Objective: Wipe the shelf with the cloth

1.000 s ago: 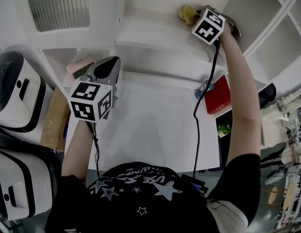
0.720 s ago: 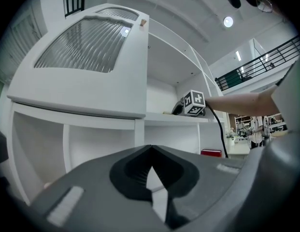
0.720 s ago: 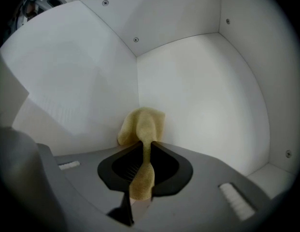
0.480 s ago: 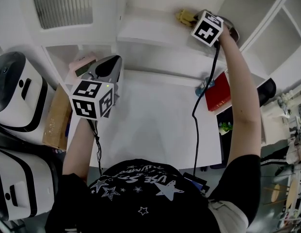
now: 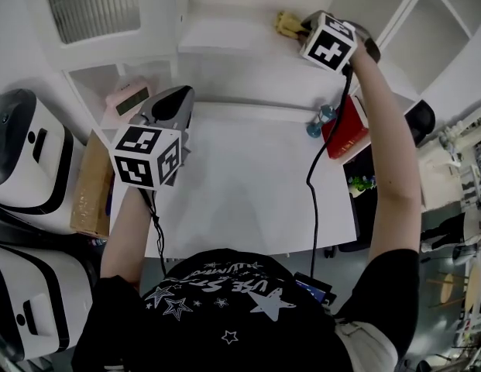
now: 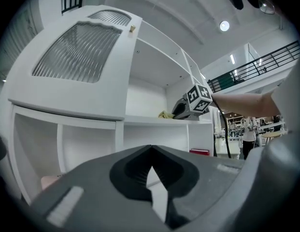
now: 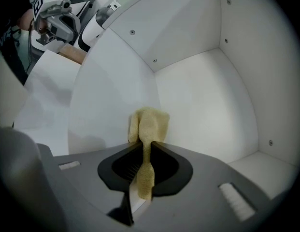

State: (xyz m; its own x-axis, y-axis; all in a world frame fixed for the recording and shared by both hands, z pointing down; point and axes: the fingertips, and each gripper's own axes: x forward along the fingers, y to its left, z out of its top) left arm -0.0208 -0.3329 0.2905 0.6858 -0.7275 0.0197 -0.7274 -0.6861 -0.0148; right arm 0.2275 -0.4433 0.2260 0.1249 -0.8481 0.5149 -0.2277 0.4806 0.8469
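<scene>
The shelf (image 5: 225, 37) lies bare left of the cloth (image 5: 287, 24), its far side walled. A red book (image 5: 350, 134) blocks the table (image 5: 248, 184) at right.

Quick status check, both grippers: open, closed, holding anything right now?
Left gripper: closed, nothing between its jaws.
Right gripper: closed on the yellow cloth.

legible text: none | shirt print (image 5: 225, 289): lettering too blurred to read
</scene>
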